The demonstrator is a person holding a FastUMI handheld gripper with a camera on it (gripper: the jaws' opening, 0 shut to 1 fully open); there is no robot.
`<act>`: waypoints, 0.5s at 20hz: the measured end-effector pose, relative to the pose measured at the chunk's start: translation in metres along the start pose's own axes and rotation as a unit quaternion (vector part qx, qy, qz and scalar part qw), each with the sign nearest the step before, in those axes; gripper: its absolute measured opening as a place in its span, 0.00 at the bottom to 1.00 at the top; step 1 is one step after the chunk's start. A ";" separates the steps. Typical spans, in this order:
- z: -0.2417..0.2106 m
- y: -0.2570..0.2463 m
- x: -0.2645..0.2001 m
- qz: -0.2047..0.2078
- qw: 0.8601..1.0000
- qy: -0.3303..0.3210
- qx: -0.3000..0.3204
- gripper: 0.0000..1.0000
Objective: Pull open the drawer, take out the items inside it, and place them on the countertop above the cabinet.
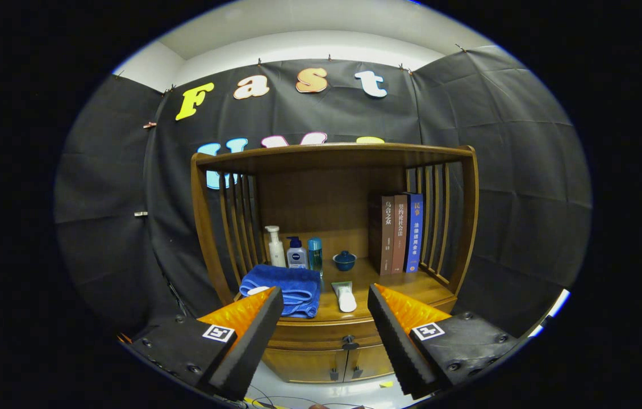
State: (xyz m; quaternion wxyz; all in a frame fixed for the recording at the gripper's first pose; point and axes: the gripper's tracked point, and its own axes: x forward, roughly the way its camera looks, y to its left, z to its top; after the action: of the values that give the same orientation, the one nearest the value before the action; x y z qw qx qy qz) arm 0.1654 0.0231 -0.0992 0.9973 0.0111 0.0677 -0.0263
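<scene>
Wooden cabinet, closed drawer just beyond wide-open, empty tool

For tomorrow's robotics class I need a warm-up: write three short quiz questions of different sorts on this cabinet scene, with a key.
1. True or false: the drawer is already pulled open.
2. The folded blue towel lies beside which item? A) white tube B) books C) lidded blue cup
3. Fill in: the gripper fingers stand ____, holding nothing, short of the drawer knob.

Key: 1 false, the drawer is closed; 2 A; 3 open.
</scene>
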 end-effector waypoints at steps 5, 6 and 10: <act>0.004 0.000 -0.019 0.002 1.000 -0.009 0.006 0.98; 0.005 -0.004 -0.027 -0.004 1.000 -0.014 0.007 0.97; 0.009 -0.006 -0.063 -0.001 0.999 -0.031 0.011 0.98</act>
State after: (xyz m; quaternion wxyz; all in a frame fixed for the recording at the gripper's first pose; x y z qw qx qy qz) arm 0.1037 0.0200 -0.0815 0.9987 0.0209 0.0369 -0.0286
